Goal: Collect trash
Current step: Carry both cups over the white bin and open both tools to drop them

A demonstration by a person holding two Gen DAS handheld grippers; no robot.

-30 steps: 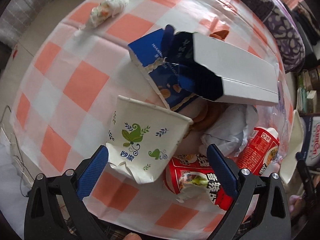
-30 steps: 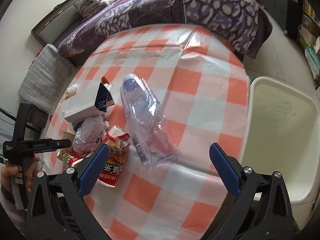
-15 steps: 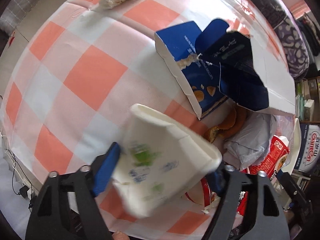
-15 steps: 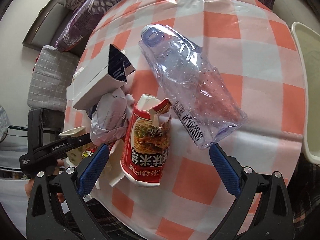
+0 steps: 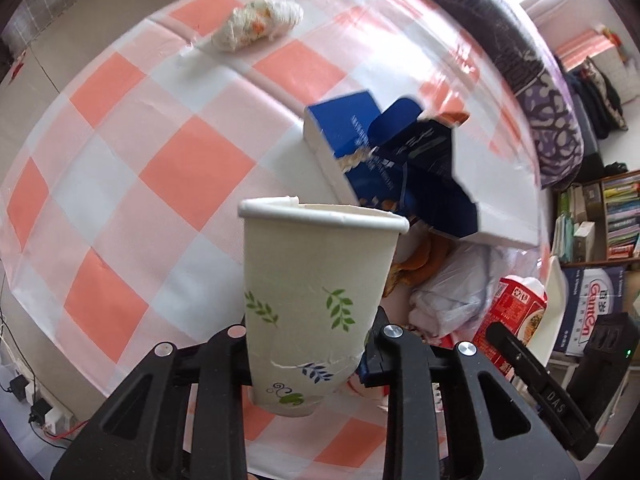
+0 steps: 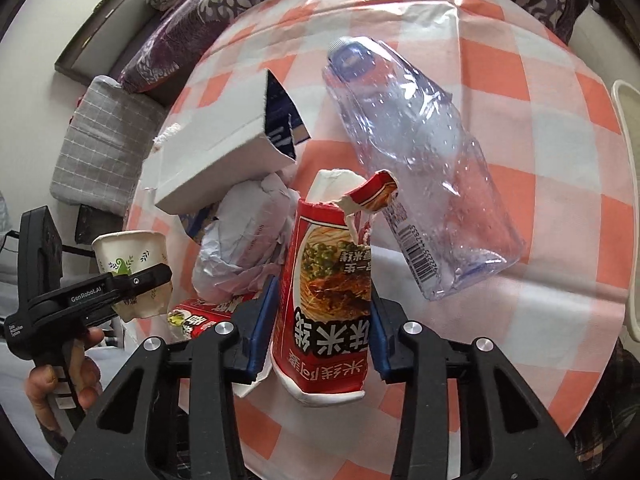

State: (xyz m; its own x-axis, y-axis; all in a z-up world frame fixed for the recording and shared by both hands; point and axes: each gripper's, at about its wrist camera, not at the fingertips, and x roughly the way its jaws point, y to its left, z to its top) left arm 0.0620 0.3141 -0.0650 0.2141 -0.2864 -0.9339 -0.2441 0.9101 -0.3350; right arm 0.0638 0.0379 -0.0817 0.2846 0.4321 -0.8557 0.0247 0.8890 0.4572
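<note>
Currently you are closing the left gripper [image 5: 306, 354] on a white paper cup [image 5: 316, 292] printed with green leaves; the jaws are pressing its lower half from both sides and the wall is creased where they are biting. The cup is standing nearly upright between them, rim toward 12 o'clock, raised off the checked tablecloth [image 5: 120, 184]. At 11 o'clock from the cup a crumpled tissue wad [image 5: 258, 26] is lying alone on the cloth, well apart. At 1 o'clock a torn blue-and-white carton [image 5: 384, 164] is leaning over the pile. At 3 o'clock a crumpled white plastic bag [image 5: 452, 288] is sitting just beside the red noodle cup [image 6: 330, 292].

Over in the right wrist view, at 9 o'clock, your left hand [image 6: 60, 372] is gripping the handle of the left tool, with the paper cup in its jaws. Centre frame, you are closing the right gripper [image 6: 322, 328] on that red noodle cup: the blue pads [image 6: 262, 320] are bearing on both sides of its lower body, and its torn rim is pointing to 12 o'clock. A second red package [image 6: 200, 320] is lying at its 9 o'clock. A crushed clear plastic bottle [image 6: 416, 164] is lying at 1 o'clock, touching the cup's rim. At 3 o'clock a white bin [image 6: 630, 200] edge is showing beyond the cloth.
</note>
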